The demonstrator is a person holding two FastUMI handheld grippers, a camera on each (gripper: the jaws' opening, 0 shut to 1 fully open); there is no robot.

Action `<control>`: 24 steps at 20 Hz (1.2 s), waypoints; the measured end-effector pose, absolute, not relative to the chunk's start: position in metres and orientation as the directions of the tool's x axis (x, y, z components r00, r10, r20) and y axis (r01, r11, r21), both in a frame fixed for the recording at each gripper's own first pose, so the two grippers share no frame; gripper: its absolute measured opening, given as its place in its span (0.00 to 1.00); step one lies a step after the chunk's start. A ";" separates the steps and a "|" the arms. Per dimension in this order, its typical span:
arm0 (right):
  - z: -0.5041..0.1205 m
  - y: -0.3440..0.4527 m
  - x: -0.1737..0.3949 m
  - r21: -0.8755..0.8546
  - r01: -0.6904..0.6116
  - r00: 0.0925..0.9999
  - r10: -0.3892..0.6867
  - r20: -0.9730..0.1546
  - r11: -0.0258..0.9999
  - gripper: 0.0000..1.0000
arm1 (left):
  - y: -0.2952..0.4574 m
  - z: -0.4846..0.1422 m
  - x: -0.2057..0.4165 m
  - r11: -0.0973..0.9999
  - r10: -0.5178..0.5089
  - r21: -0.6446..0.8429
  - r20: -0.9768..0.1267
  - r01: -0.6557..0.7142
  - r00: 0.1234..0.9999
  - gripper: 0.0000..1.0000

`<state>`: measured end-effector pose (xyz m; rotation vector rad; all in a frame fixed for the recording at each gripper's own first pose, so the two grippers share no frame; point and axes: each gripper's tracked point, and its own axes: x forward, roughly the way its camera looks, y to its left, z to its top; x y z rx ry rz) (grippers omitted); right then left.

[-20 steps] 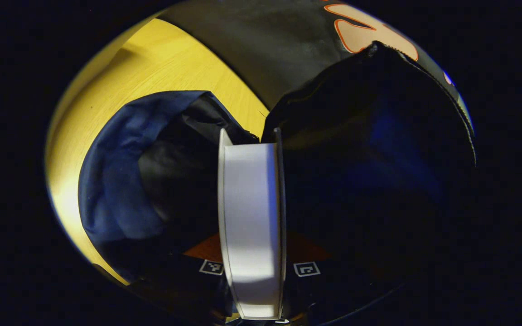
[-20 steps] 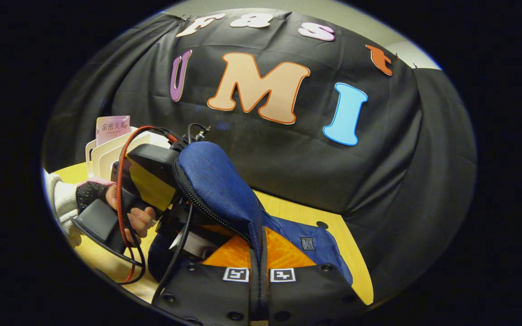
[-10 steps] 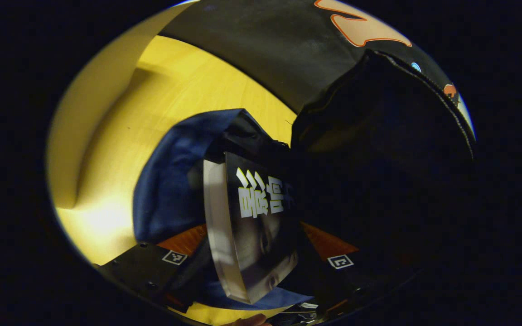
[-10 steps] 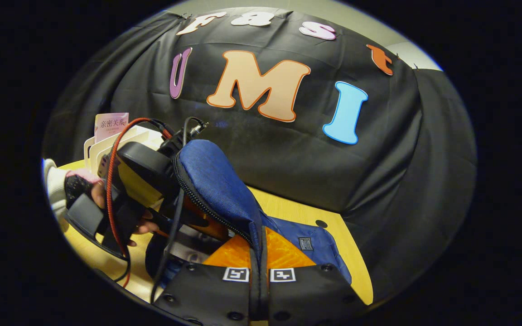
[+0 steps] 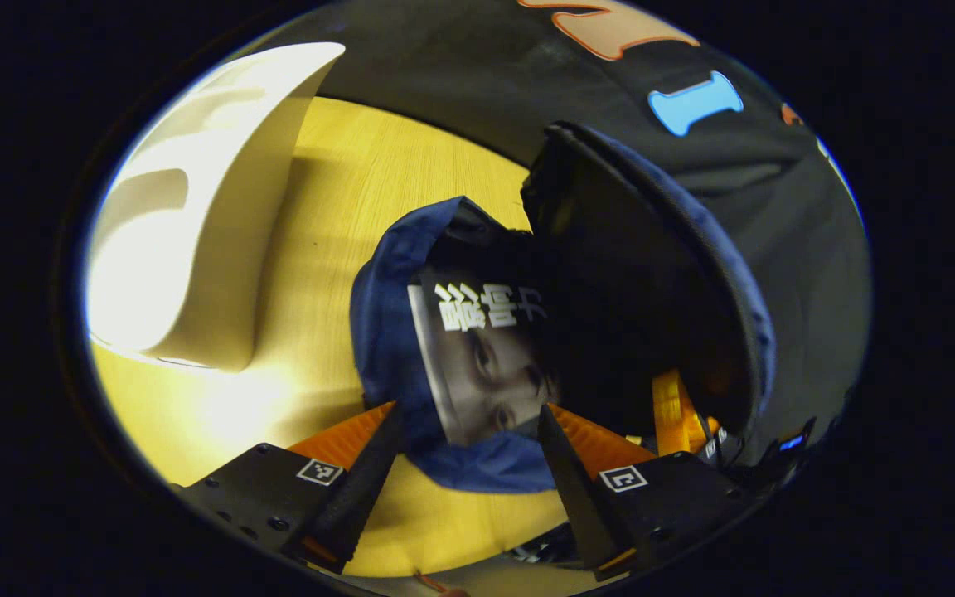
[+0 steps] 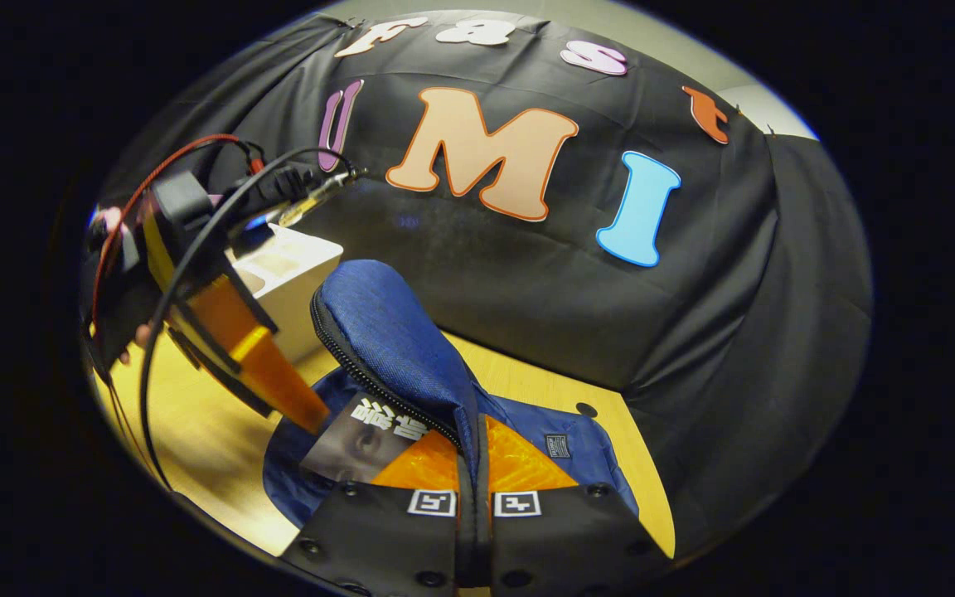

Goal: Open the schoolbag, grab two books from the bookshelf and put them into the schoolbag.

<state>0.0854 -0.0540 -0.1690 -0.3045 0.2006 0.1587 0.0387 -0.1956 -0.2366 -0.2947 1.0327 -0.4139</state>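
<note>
1. Nearest, the right hand-held gripper [image 6: 475, 497] is clamped on the schoolbag's flap [image 6: 395, 348], lifting it, probably to keep the mouth wide.
2. Next, the left hand-held gripper [image 5: 461, 464] hangs with fingers apart, gripping nothing, just above the book [image 5: 477, 356] lying inside the schoolbag [image 5: 386, 332].
3. Farther left, the white bookshelf [image 5: 196, 215] stands on the wooden surface [image 5: 336, 215]; open room lies between.

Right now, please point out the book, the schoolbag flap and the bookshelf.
book [image 5: 477, 365]: left gripper view, on its cover.
schoolbag flap [image 6: 395, 340]: right gripper view, on its blue outside.
bookshelf [image 5: 187, 215]: left gripper view, on its side panel.
</note>
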 end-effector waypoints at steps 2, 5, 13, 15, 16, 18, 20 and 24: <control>-0.169 -0.053 0.085 -0.293 -0.186 0.968 0.123 -0.220 0.938 0.03 | -0.178 -0.227 0.023 0.901 -0.433 -0.375 -0.794 0.216 0.426 0.95; -0.170 -0.053 0.085 -0.303 -0.186 0.967 0.120 -0.225 0.935 0.03 | -0.152 -0.197 0.000 0.915 -0.400 -0.338 -0.820 0.219 0.408 0.96; -0.175 -0.048 0.085 -0.362 -0.173 0.966 0.087 -0.242 0.916 0.03 | -0.060 -0.117 -0.031 0.944 -0.319 -0.263 -0.876 0.197 0.361 0.95; -0.176 -0.048 0.085 -0.366 -0.144 0.968 0.054 -0.246 0.919 0.01 | -0.004 -0.088 -0.029 0.967 -0.248 -0.201 -0.890 0.159 0.383 0.94; -0.176 -0.047 0.085 -0.365 -0.136 0.968 0.044 -0.248 0.921 0.01 | 0.008 -0.081 -0.029 0.970 -0.240 -0.205 -0.891 0.132 0.384 0.95; -0.177 -0.045 0.087 -0.371 -0.121 0.968 0.026 -0.251 0.920 0.01 | 0.032 -0.067 -0.025 0.975 -0.223 -0.206 -0.890 0.086 0.397 0.95; -0.182 -0.043 0.087 -0.388 -0.118 0.966 0.014 -0.260 0.914 0.01 | 0.064 -0.051 -0.015 0.984 -0.178 -0.170 -0.888 0.057 0.424 0.95; -0.189 -0.038 0.086 -0.412 -0.108 0.961 -0.011 -0.275 0.905 0.01 | 0.121 -0.025 0.004 0.994 -0.087 -0.109 -0.885 -0.021 0.457 0.94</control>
